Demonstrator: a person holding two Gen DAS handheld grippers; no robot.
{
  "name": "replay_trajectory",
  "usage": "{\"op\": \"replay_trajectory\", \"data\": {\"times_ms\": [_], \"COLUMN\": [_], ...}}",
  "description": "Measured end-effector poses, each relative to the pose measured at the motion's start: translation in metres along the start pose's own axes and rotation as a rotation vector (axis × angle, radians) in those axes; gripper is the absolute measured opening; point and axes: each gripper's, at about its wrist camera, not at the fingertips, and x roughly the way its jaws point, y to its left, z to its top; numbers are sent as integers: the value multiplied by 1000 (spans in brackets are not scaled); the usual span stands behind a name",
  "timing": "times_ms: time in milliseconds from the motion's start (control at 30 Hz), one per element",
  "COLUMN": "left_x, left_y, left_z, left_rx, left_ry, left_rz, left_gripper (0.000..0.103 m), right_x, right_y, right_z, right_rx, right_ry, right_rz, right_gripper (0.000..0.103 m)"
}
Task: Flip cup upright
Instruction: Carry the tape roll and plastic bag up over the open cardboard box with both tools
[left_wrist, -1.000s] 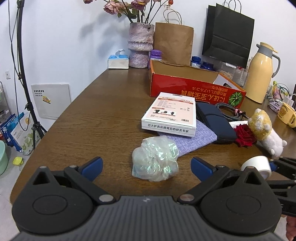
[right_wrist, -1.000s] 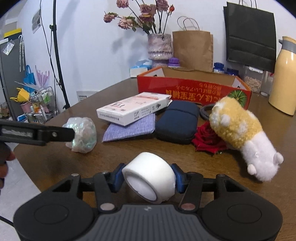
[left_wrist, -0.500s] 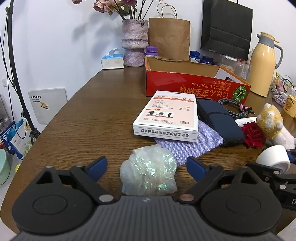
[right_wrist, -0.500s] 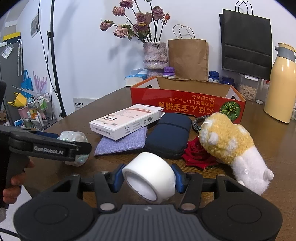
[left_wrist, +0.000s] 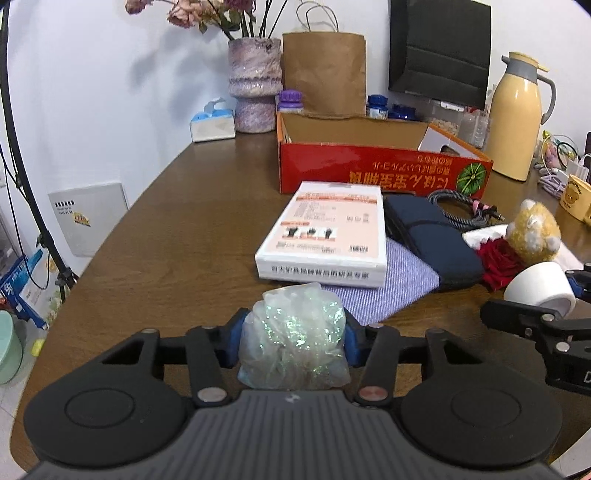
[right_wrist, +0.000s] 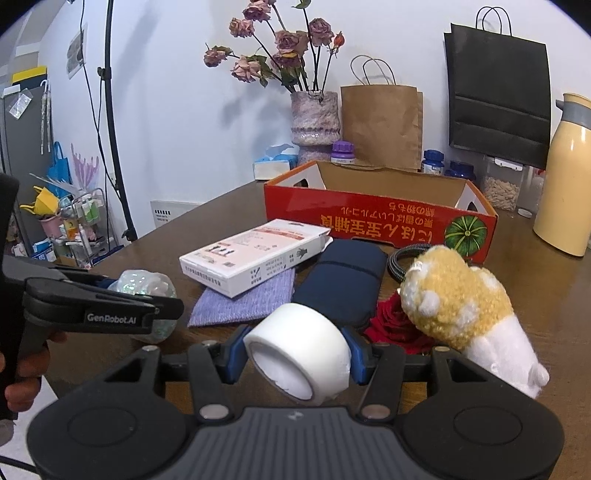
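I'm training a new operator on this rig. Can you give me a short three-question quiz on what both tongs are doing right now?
1. True or false: the left tongs are shut on the iridescent plastic bundle.
2. What do the right tongs hold?
A. plush toy
B. white cup
C. red rose
3. Fill in: the white cup lies on its ____, opening toward the camera.

Key: 1 true; 2 B; 3 side.

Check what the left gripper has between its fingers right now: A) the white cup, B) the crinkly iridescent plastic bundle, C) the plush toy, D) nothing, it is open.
B. In the left wrist view the left gripper has its blue fingers pressed against both sides of the plastic bundle, while the white cup sits on its side in the right gripper.
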Motion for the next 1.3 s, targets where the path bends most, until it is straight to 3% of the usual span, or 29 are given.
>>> {"op": "replay_trajectory", "data": {"times_ms": [667,1300], "left_x": [4,64], "left_y": [-29,-43], "left_z": [71,160], "left_rx": [36,17], "left_ry": [-76,-88], "left_rz": [-48,-67], "left_gripper": [51,51], "right_x": [4,63], "right_y": [-29,-81], "right_z": [60,140], "right_rx": [7,59], "right_ry": [-72,-60], "right_rz": [0,-19], "right_gripper": [52,52]}}
